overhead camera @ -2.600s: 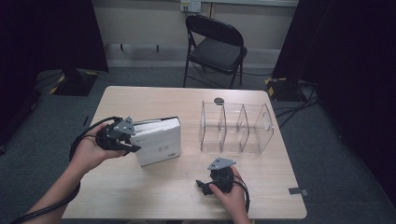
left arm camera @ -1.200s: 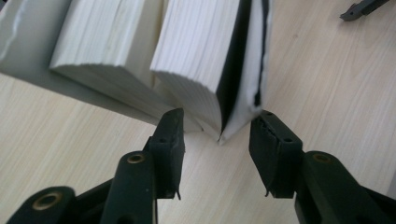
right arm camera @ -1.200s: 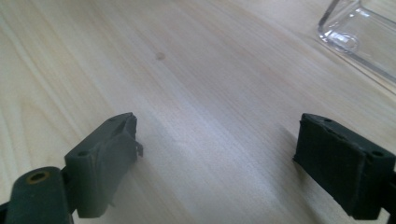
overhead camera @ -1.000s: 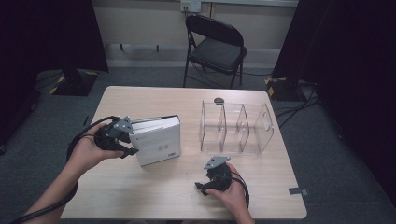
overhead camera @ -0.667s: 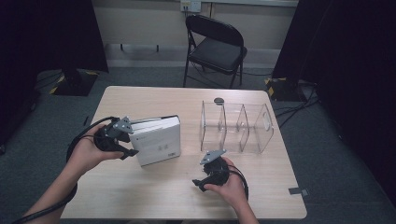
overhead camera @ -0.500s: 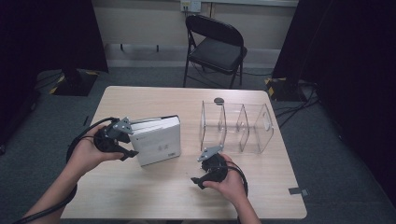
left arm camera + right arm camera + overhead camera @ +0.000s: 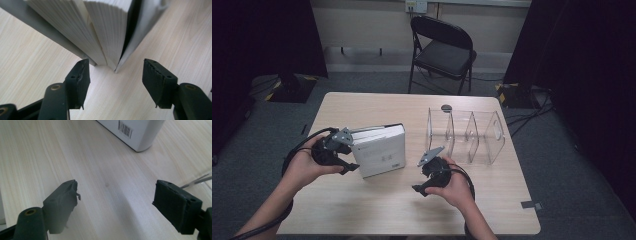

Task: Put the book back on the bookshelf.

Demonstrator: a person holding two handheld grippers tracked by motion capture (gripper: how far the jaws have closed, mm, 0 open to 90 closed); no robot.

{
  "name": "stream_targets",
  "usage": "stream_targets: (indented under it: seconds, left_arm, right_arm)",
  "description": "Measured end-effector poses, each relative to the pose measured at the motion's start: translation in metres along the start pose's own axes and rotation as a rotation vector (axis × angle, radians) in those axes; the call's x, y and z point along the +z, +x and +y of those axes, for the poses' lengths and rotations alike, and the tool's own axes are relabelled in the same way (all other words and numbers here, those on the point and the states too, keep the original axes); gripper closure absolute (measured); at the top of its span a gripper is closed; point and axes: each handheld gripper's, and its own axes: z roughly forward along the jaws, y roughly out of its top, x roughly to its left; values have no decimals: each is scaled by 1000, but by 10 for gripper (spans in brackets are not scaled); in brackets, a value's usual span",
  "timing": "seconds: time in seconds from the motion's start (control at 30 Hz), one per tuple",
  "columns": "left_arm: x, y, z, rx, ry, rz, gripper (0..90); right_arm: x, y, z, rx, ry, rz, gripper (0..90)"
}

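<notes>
Left tongs (image 7: 115,82), just been spreading, gape before the upright books (image 7: 105,30); right tongs (image 7: 115,205) spread over bare bench (image 7: 50,150).

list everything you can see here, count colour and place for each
books: a few, white and grey, standing together left of table centre
clear divider rack: one, transparent, right half of table
small round disc: one, black, behind the rack
table: one, light wood, centre
folding chair: one, black, beyond the table
left gripper: one, black, jaws open just short of the books' page edges, having just been opening
right gripper: one, black, jaws open over bare table, nothing between them
</notes>
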Motion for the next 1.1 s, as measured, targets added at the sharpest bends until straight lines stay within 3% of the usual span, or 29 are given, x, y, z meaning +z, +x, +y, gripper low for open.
stream_targets:
  seconds: [0.13, 0.43, 0.47, 0.87, 1.1]
  left_arm:
    - [1, -1, -1, 3, 0, 4, 366]
    - [3, 0, -2, -17, -7, -10, 278]
    - [2, 1, -2, 3, 12, -14, 271]
    - [4, 1, -6, -10, 4, -21, 210]
    - [4, 2, -8, -24, -10, -29, 192]
  right_arm:
    - [-7, -3, 14, -30, 10, -3, 180]
    - [-18, -6, 40, -48, 2, 11, 179]
    - [-19, -7, 42, -50, 3, 10, 179]
    - [-31, -16, 66, -37, 5, 28, 179]
    - [-39, -18, 79, -61, 4, 23, 180]
